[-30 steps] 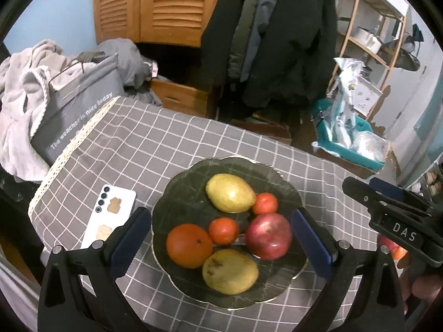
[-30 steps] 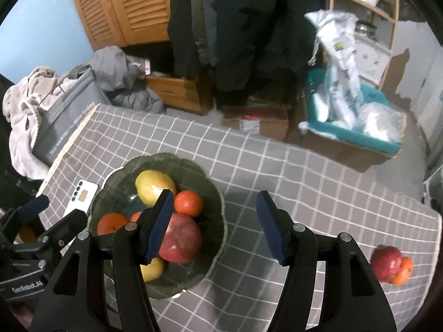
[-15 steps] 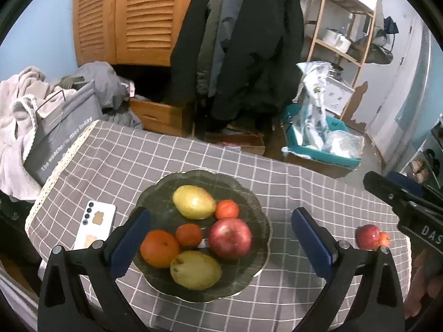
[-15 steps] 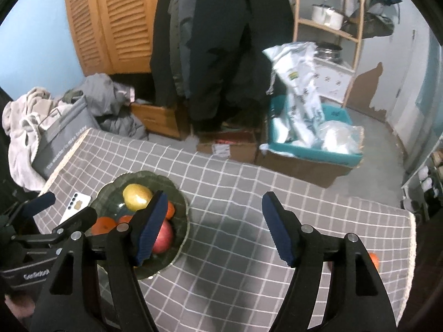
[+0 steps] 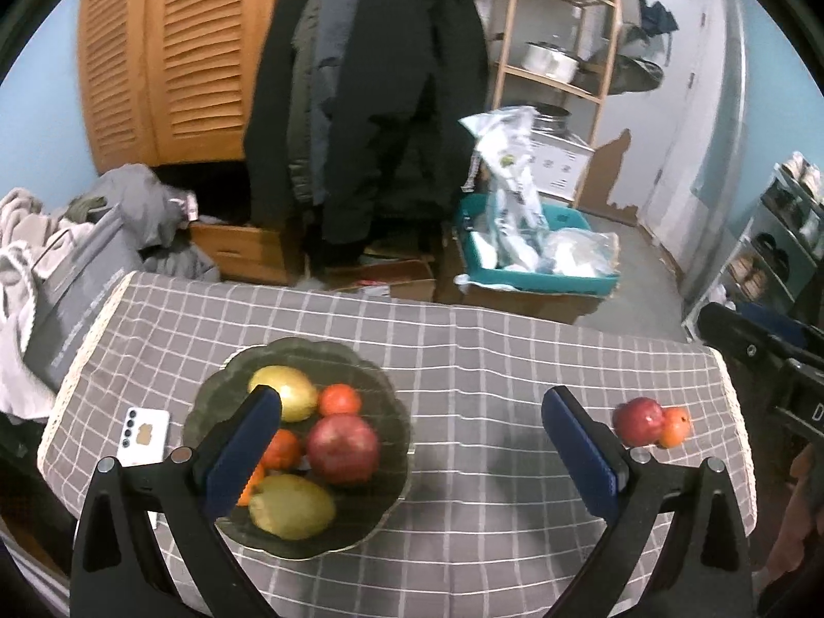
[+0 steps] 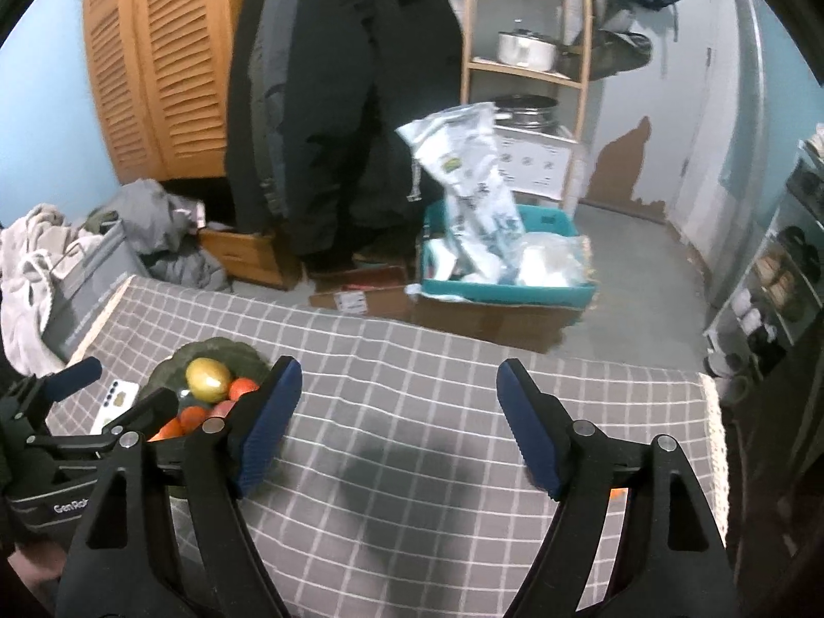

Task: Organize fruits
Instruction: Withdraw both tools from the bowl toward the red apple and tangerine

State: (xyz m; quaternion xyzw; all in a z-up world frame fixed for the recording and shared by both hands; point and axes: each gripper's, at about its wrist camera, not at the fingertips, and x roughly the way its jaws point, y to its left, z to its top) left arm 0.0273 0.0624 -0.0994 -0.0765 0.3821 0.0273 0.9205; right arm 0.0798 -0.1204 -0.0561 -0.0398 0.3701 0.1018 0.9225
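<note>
Fruit sits in two spots on the grey checked tablecloth (image 5: pixel 463 360). Most of it fills the dark green plate (image 5: pixel 381 396): two yellow mangoes, a red apple (image 5: pixel 342 448) and small oranges. A second red apple (image 5: pixel 637 419) and an orange (image 5: pixel 675 426) touch each other near the far right edge. The left gripper (image 5: pixel 412 440) gapes wide, holding nothing. The right gripper (image 6: pixel 399 425) has just been opening, with nothing between its pads.
</note>
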